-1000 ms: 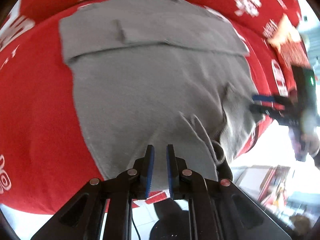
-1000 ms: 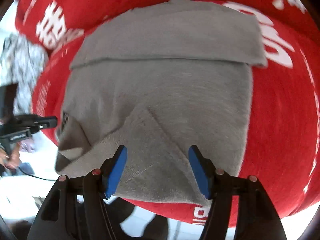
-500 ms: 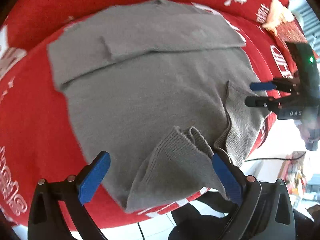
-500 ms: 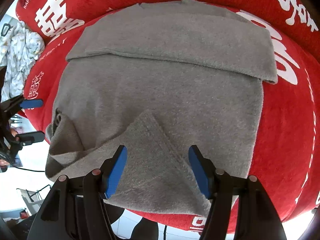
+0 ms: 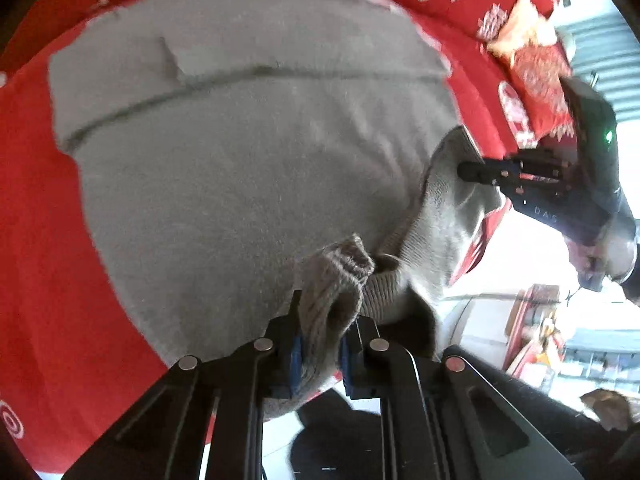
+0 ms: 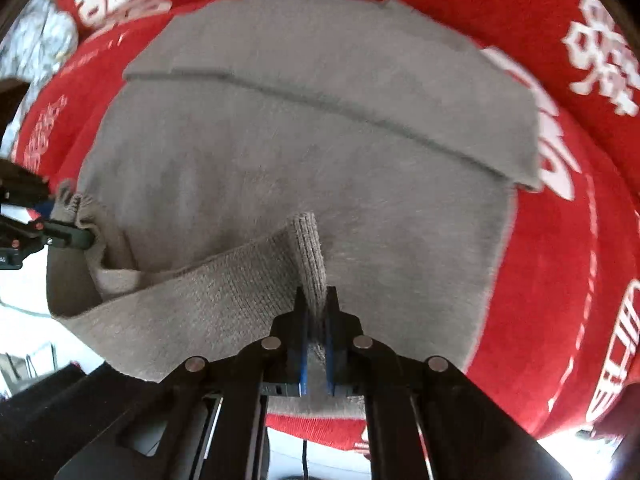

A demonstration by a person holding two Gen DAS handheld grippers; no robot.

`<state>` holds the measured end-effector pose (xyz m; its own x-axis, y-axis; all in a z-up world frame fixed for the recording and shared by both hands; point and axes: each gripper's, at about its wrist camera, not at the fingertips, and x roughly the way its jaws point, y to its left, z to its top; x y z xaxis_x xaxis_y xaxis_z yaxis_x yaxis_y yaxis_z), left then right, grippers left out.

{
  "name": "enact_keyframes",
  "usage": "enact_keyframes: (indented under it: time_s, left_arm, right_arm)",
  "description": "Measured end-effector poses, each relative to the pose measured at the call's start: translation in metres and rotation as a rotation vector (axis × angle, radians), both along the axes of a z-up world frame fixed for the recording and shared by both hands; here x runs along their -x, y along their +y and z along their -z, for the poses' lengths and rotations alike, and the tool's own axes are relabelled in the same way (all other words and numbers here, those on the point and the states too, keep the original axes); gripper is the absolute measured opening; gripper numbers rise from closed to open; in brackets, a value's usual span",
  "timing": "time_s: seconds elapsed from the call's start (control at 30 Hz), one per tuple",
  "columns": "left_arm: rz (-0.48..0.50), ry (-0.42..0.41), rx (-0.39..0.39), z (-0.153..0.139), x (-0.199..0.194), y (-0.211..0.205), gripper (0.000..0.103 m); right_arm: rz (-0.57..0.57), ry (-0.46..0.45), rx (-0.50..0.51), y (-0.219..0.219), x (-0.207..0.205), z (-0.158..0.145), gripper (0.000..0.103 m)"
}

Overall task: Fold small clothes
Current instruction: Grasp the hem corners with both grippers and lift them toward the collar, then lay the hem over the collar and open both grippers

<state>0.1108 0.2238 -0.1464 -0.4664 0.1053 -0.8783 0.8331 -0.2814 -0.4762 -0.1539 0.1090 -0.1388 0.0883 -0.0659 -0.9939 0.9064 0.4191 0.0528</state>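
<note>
Likely a shop or market stall, surface (image 6: pixel 560 240) draped in a red cloth (image 5: pixel 36 240) printed with white characters, red printed packets (image 5: pixel 540 80) stacked at its far edge, corrugated metal shutter (image 5: pixel 596 52) behind, blurred shelves of goods (image 5: pixel 560 344) beyond in bright daylight

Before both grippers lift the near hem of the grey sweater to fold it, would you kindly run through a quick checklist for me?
1. Left gripper shut on the sweater hem: ok.
2. Right gripper shut on the hem: ok.
3. Hem between the two grips free of snags: ok, it hangs loose.
4. Far fold flat: ok.
5. All layers caught in each grip: cannot tell.
6. Red cloth not pinched with the knit: cannot tell.
</note>
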Motion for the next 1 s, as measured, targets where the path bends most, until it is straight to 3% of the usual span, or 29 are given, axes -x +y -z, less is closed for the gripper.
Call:
enact_keyframes:
  time_s: [0.13,0.33,0.5,0.73,0.97,1.0]
  left_arm:
    - [-0.115,0.031,0.046,-0.033,-0.027,-0.012,0.010]
    - [-0.271,0.042,0.136,-0.068,-0.071,-0.065,0.010]
    - [-0.352,0.016,0.214,-0.081,-0.070,-0.122,0.010]
    - [-0.470,-0.048,0.252,-0.058,-0.076,-0.211,0.010]
    - [-0.569,-0.207,0.181,0.007,-0.074,-0.260,0.011]
    - [-0.578,-0.224,0.159,0.014,-0.076,-0.262,0.020]
  right_arm:
    - [0.080,0.006,0.102,-0.010,0.012,-0.043,0.007]
    - [0.173,0.010,0.272,-0.055,0.015,-0.093,0.006]
    - [0.149,0.017,0.352,-0.114,-0.002,-0.106,0.006]
    - [0.197,-0.020,0.308,-0.199,0.001,-0.069,0.007]
    - [0.216,-0.009,0.184,-0.257,-0.001,0.014,0.007]
    - [0.222,-0.008,0.167,-0.260,0.000,0.024,0.007]
